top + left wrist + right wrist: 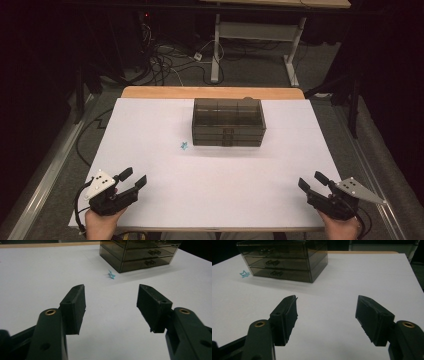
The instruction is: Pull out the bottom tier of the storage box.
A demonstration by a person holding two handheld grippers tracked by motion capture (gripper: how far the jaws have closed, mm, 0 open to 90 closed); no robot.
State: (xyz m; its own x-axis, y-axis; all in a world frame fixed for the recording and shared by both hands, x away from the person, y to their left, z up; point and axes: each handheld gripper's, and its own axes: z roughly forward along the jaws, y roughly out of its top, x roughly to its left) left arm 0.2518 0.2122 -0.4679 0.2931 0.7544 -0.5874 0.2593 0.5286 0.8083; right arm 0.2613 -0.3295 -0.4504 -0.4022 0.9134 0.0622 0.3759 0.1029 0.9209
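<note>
A smoky, see-through drawer box (228, 121) with stacked shut drawers stands at the back middle of the white table (150, 125). A small blue star-shaped piece (184, 145) lies on the table just left of its front corner. The box (140, 253) and star (111, 274) lie ahead in the left gripper view, and the box (284, 261) and star (244, 273) also in the right gripper view. My left gripper (133, 178) rests near the front left corner, open and empty (111, 293). My right gripper (312, 181) sits near the front right corner, open and empty (327, 303).
The table's wooden back edge (212, 92) shows behind the box. On the floor beyond it are tangled cables (165, 62) and the white legs of another table (216, 47). Dark space surrounds the table on both sides.
</note>
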